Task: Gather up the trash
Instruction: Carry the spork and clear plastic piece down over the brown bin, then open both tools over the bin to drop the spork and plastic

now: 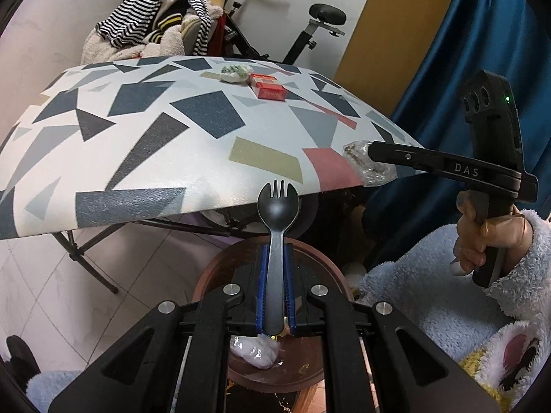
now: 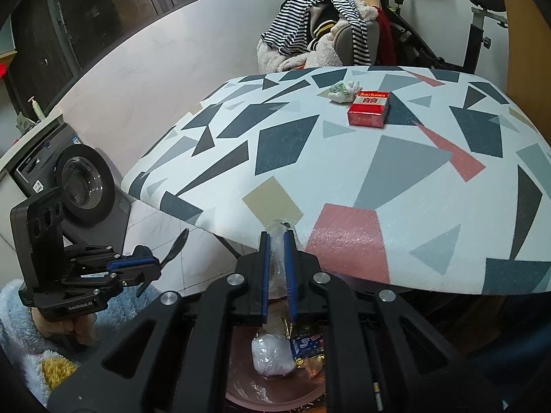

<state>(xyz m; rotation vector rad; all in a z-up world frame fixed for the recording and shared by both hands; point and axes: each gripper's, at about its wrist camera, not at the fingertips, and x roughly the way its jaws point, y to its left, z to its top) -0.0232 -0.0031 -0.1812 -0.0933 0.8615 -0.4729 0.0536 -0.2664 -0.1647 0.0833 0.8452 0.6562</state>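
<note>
A black spork (image 1: 275, 237) is clamped upright in the left hand-held gripper (image 1: 275, 261), above a brown bin (image 1: 330, 258). A clear wrapper (image 2: 277, 241) is pinched in the closed right hand-held gripper (image 2: 277, 244), over the same bin, where a white wad (image 2: 270, 358) and foil scraps lie. Farther off on the counter (image 2: 344, 158), a red box (image 2: 368, 108) is seen beside a crumpled paper (image 2: 344, 90).

Both tongs are black with blue strips lining the inner faces of their fingers and round silver screws on the link arms behind them. The right tongs (image 1: 370, 151) read "DAS" along the side; the left tongs (image 2: 156, 263) read "GenRobot.AI" at the base. Below each handle, a fluffy pale-blue sleeve (image 1: 516, 275).
</note>
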